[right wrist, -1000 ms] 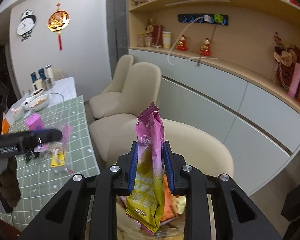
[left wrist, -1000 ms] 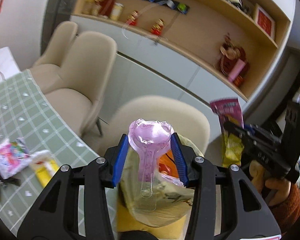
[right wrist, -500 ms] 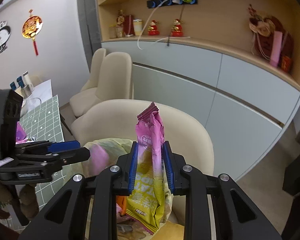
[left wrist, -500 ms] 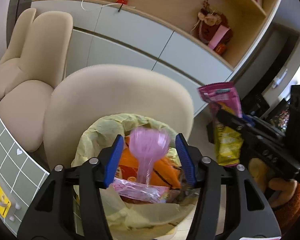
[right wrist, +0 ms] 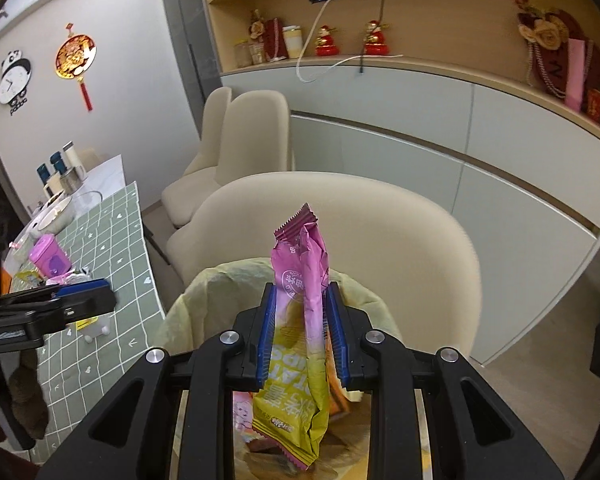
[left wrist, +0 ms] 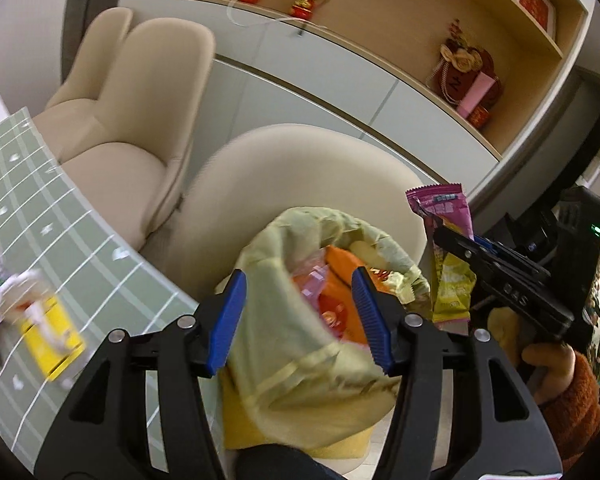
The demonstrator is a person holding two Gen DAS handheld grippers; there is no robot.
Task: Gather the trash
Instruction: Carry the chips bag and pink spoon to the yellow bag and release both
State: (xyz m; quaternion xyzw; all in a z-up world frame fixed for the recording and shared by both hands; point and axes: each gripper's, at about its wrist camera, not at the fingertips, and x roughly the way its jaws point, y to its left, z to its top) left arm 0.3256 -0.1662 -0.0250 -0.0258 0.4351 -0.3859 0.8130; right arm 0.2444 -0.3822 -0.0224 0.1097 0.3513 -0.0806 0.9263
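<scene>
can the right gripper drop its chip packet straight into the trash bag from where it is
Probably yes. The right gripper holds the pink and yellow chip packet upright right over the open mouth of the yellow-green trash bag, and the left gripper, open and empty, is off to the side.

Trash bin [left wrist: 300,368] stands between table [left wrist: 60,240] and chair [left wrist: 300,172].

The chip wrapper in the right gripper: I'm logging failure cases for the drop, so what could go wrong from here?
1. The chip wrapper is long and stands well above the shut jaws of the right gripper; on release it might tip, catch the bin liner rim and fall outside.
2. The bin looks nearly full of wrappers, so it may perch on top and slide off.
3. The left gripper, open, hovers over the same opening; the two could bump.
</scene>
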